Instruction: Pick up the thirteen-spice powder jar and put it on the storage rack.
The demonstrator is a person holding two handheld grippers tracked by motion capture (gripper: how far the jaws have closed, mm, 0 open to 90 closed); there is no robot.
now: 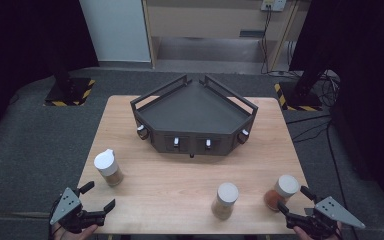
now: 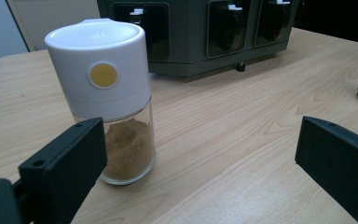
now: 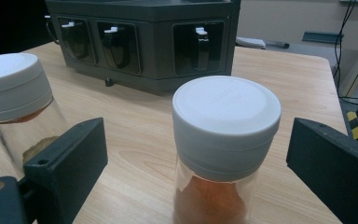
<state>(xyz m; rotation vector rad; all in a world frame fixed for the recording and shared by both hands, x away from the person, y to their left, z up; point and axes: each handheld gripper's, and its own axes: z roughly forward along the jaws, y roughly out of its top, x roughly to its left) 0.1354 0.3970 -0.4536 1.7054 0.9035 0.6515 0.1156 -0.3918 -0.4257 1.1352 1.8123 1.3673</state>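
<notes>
Three white-capped glass spice jars stand on the wooden table [image 1: 180, 175]. The jar of tan powder [image 1: 108, 168] [image 2: 106, 98] is at front left; my left gripper [image 1: 99, 196] [image 2: 200, 158] is open just short of it, the jar beside its left jaw. A second tan jar [image 1: 224, 200] [image 3: 14, 100] stands at front middle. The jar of orange powder [image 1: 281, 192] [image 3: 223, 144] stands at front right, between the open jaws of my right gripper [image 1: 295, 198] [image 3: 196, 163], apart from both.
A dark grey corner-shaped spice rack [image 1: 195, 117] [image 2: 200, 32] [image 3: 144, 37] sits at the table's back middle, with empty front slots and small white-tipped hooks. Cables and stand bases lie on the floor behind.
</notes>
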